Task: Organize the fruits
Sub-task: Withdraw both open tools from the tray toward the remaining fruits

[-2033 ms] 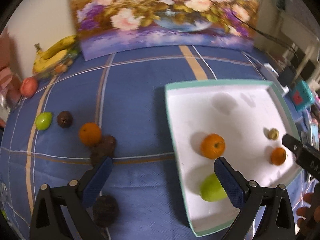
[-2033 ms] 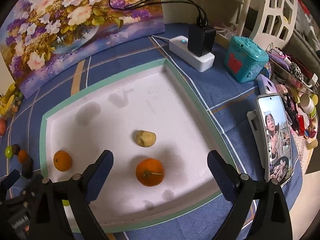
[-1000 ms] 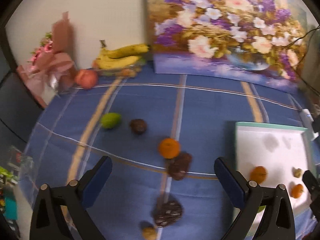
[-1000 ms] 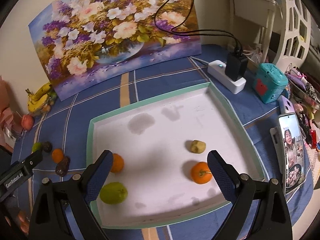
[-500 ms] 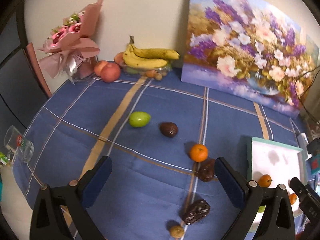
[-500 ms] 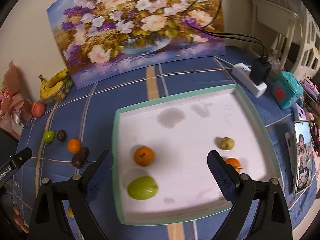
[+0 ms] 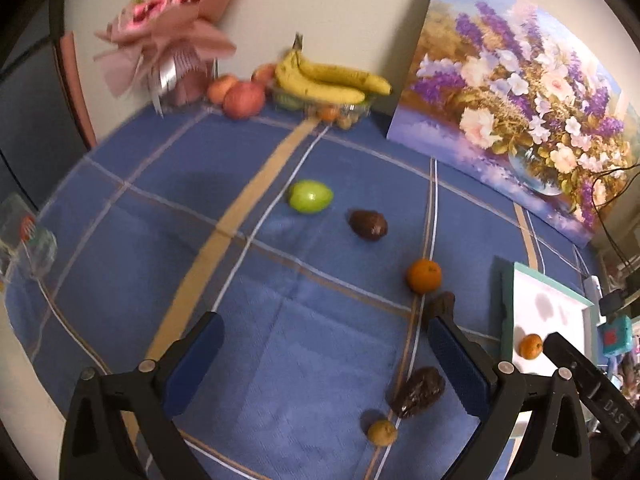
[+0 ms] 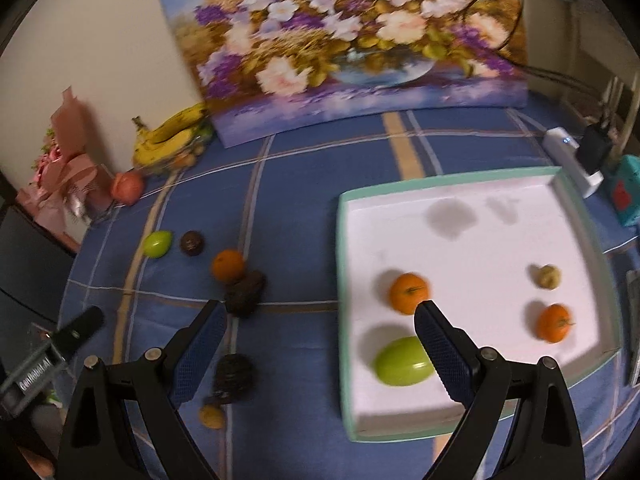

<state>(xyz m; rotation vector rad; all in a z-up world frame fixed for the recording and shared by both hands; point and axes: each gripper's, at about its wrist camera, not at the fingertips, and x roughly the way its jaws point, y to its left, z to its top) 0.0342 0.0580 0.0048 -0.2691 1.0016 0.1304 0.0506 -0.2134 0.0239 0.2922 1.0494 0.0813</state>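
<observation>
Both views have swung left off the tray (image 8: 345, 280); each tool (image 7: 325, 346) (image 8: 320, 330) gapes empty above loose fruit

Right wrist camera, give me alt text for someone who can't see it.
An open right gripper hovers over a blue plaid tablecloth, empty, beside a white tray holding two oranges, a green fruit and a small yellowish fruit. Loose fruit lies left of the tray; a flower painting leans behind.
</observation>
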